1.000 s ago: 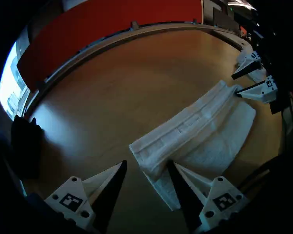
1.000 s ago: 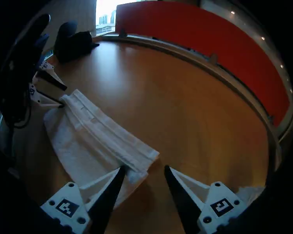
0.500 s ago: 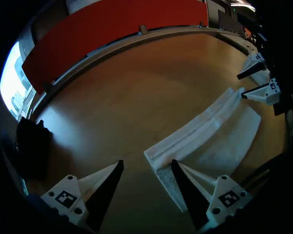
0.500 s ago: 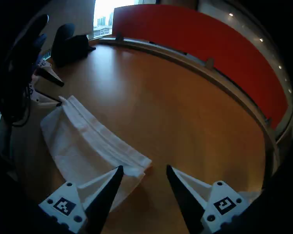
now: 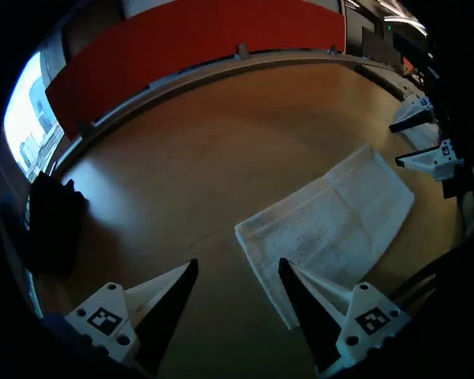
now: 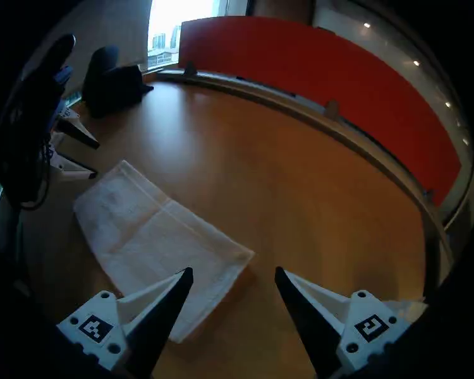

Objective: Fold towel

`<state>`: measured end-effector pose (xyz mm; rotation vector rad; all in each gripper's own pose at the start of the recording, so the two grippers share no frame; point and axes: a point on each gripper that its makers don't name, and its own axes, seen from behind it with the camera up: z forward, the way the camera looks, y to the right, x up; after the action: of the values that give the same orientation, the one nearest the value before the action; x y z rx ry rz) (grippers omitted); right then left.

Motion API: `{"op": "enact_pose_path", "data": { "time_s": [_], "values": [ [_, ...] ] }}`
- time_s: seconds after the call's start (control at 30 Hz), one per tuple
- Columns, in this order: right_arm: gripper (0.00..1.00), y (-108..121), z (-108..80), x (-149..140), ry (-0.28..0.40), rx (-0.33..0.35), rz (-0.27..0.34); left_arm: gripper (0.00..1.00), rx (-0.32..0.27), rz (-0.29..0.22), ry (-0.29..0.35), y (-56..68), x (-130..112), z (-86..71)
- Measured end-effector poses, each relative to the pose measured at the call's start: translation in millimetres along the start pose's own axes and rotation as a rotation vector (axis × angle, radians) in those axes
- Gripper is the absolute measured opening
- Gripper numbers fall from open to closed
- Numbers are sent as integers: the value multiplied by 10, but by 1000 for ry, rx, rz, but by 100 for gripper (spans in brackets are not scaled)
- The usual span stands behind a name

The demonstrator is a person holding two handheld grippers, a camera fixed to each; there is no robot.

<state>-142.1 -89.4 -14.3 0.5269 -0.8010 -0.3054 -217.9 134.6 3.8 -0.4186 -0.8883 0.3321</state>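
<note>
Towel (image 5: 328, 218) lies flat; left gripper (image 5: 237, 261) and right gripper (image 6: 232, 270), jaws spread, hover at its ends

left gripper view — low over table (image 5: 193, 145), facing right claw (image 5: 395, 146); right gripper view — opposite; shared: towel (image 5: 338, 215)

White plastic, black-faced left hand-held gripper (image 5: 237, 261): jaws spread wide, nothing between them, right finger overlapping the near end of the white folded towel (image 5: 338, 215). Matching right hand-held gripper (image 6: 232, 270): also spread wide and empty, at the towel's opposite end, left finger overlapping its edge. Both pointing inward along the towel, facing each other.
</note>
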Motion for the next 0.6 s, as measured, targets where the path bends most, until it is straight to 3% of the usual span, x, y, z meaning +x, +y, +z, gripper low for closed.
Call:
{"op": "enact_pose_path", "data": {
  "time_s": [0.6],
  "values": [
    [100, -320, -601, -275, 24, -13, 20, 94, -1, -80, 0, 190, -440, -468]
  ]
}}
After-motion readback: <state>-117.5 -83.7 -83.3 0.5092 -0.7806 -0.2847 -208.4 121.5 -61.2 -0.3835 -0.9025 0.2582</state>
